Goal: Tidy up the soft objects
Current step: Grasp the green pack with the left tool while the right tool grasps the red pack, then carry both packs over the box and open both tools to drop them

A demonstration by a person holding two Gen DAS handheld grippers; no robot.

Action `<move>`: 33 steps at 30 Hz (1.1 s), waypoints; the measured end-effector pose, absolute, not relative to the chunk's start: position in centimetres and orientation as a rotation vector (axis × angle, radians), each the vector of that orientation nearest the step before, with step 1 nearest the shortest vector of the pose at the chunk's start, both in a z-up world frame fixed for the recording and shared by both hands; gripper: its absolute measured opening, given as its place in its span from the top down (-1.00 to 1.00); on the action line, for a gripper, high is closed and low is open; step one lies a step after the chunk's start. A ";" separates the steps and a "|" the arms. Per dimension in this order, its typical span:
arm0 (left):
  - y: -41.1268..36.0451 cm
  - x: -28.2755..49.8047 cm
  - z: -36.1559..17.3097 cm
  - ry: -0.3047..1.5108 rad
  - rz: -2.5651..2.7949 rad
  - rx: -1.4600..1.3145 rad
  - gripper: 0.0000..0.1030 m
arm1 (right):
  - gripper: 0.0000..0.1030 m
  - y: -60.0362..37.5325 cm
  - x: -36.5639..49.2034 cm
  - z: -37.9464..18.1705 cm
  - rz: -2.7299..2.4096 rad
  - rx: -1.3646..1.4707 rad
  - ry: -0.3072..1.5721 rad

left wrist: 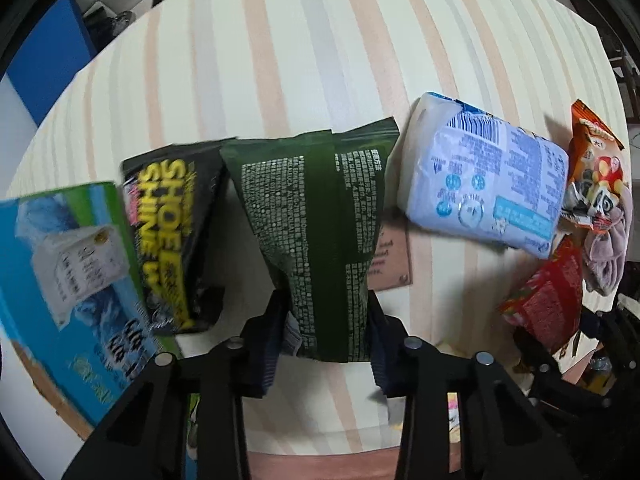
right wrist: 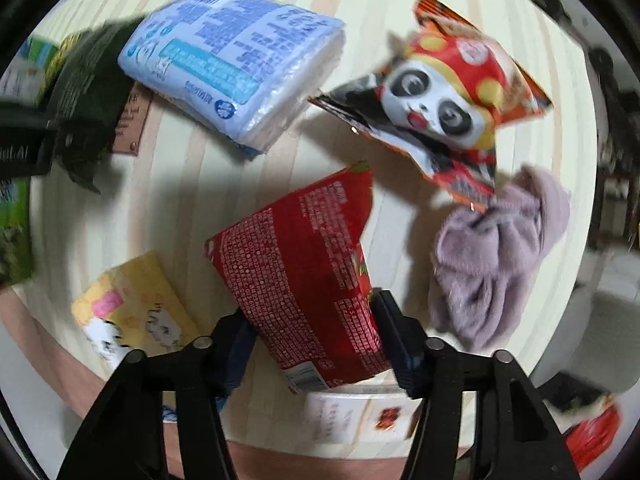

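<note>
My left gripper (left wrist: 324, 320) is shut on a dark green packet (left wrist: 316, 220) and holds it over the striped table (left wrist: 280, 60). My right gripper (right wrist: 316, 320) is shut on a red packet (right wrist: 304, 272); that packet also shows at the right of the left wrist view (left wrist: 548, 296). A white and blue tissue pack (right wrist: 236, 60) lies on the table; it also shows in the left wrist view (left wrist: 488, 176). A panda snack bag (right wrist: 448, 92) and a lilac cloth (right wrist: 496, 252) lie to the right.
A black and yellow shoe-shine pack (left wrist: 172, 236) and a blue and green box (left wrist: 64, 272) sit left of the green packet. A yellow pack (right wrist: 132, 308) lies near the table's front edge (right wrist: 280, 450). A brown tag (left wrist: 392, 260) is fixed to the cloth.
</note>
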State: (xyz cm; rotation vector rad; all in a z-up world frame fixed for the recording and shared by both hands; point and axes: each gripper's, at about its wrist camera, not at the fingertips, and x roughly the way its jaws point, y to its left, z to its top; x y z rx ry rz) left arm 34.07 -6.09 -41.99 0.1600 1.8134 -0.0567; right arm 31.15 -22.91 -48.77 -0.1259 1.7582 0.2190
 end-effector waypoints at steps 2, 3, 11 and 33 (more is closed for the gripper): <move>-5.8 33.4 -40.9 1.791 -0.043 0.171 0.35 | -0.02 -23.6 30.6 -48.0 0.221 -0.009 1.767; -5.7 33.0 -40.2 1.776 -0.040 0.171 0.35 | -0.02 -24.1 30.5 -47.7 0.223 0.042 1.765; -3.2 28.2 -31.4 1.668 -0.083 0.045 0.36 | 0.02 -27.0 28.8 -43.8 0.249 0.306 1.702; 19.2 26.3 -26.2 1.508 0.011 -0.178 0.79 | 0.03 -0.5 25.4 -26.9 0.502 0.416 1.552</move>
